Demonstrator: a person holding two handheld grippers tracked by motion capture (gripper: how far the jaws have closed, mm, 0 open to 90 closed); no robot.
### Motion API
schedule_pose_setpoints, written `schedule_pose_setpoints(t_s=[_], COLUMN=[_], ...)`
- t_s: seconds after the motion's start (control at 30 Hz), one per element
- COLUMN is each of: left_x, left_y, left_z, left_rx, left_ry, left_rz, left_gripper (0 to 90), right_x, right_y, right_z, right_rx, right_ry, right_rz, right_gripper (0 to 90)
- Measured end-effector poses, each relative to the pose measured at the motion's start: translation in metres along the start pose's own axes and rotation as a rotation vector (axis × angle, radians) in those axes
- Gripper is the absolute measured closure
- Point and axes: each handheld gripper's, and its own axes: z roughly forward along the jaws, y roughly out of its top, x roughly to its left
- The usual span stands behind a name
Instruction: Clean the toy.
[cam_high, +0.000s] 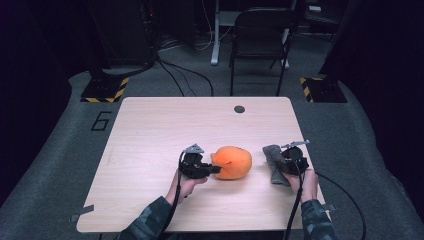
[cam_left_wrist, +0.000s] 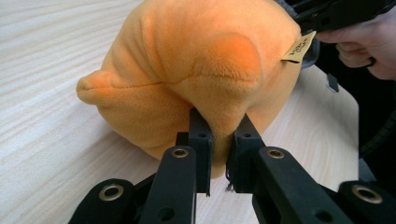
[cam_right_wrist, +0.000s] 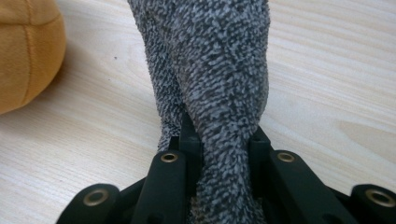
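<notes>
On a pale wooden worktop (cam_high: 150, 130), the left tongs (cam_high: 216, 169) pinch a fold of an orange plush toy (cam_high: 232, 161) near centre while the right tongs (cam_high: 281, 162) clamp a grey speckled cloth (cam_high: 274, 165), seemingly mid-grasp, with lifting or bringing together likely next.

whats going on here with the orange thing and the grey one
A person at a wooden table holds a gripper in each hand. The left gripper is shut on a fold of the orange plush toy, which rests on the table. The right gripper is shut on a grey fuzzy sock, to the right of the toy. The two soft things lie a little apart.
</notes>
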Motion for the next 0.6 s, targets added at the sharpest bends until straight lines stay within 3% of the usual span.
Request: schedule_pose_setpoints(t_s=[0.1, 0.23, 0.4, 0.6], left_x=[-0.001, -0.001, -0.001, -0.001], left_y=[0.000, -0.001, -0.001, -0.001], left_z=[0.000, 0.000, 0.000, 0.000], left_rx=[0.000, -0.002, -0.001, -0.001], left_ry=[0.005, 0.009, 0.011, 0.012], left_rz=[0.003, 0.007, 0.007, 0.010], left_gripper=[81.6, 81.3, 81.1, 81.1], right_x=[0.004, 0.018, 0.036, 0.076], right_y=[0.004, 0.016, 0.024, 0.040], right_z=[-0.009, -0.035, -0.053, -0.072], right_rx=[-0.034, -0.119, -0.160, -0.225], right_ry=[0.002, 0.018, 0.041, 0.112], right_rz=[-0.027, -0.069, -0.097, -0.179], right_gripper=[75.3, 75.3, 75.3, 75.3])
